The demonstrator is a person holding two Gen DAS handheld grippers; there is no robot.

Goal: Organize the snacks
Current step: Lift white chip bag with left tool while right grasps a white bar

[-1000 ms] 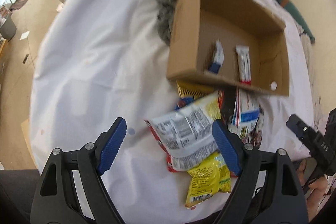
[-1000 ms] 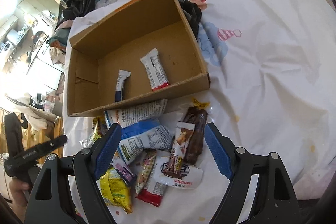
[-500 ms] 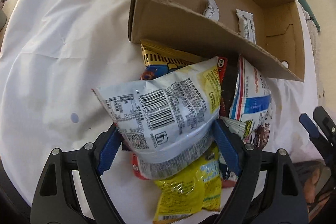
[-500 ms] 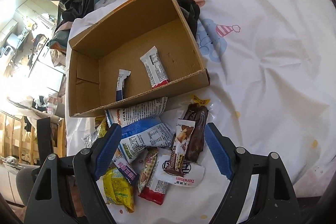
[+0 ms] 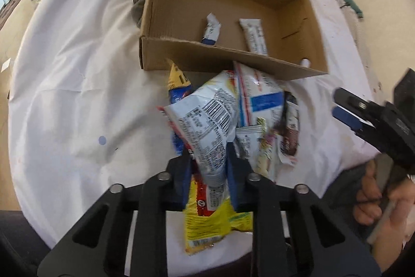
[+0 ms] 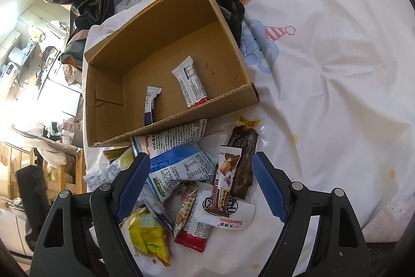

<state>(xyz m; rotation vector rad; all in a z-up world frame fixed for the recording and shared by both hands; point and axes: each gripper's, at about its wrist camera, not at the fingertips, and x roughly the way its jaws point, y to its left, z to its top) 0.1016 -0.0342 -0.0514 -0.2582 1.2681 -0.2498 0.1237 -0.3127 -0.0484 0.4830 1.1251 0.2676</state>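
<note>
While the right gripper [image 6: 201,186] hangs over the snack pile with fingers [image 6: 268,188] spread wide and nothing between them, the left gripper [image 5: 208,173] has just closed its fingers [image 5: 233,170] on the silver foil snack bag with a barcode [image 5: 210,121]. Pads press the bag's lower end from both sides. Bag sits atop the pile, just in front of the open brown cardboard box [image 5: 233,61] on the white printed bedsheet [image 6: 324,69].

Inside the box: a white-and-blue wrapper [image 6: 150,105] and a white-and-red bar wrapper [image 6: 190,85], lying apart on the floor of the box.

Pile under the right gripper: blue-and-white packet [image 6: 181,168], dark brown chocolate bar in clear wrap [image 6: 243,160], small white sachet with red lettering [image 6: 225,214], yellow crinkled packet [image 6: 146,232].

Left wrist view is motion-blurred; the yellow packet [image 5: 212,222] under the held bag looks like the same one, can't confirm. A hand [image 5: 376,201] holds the right gripper's handle at the frame's right edge.
</note>
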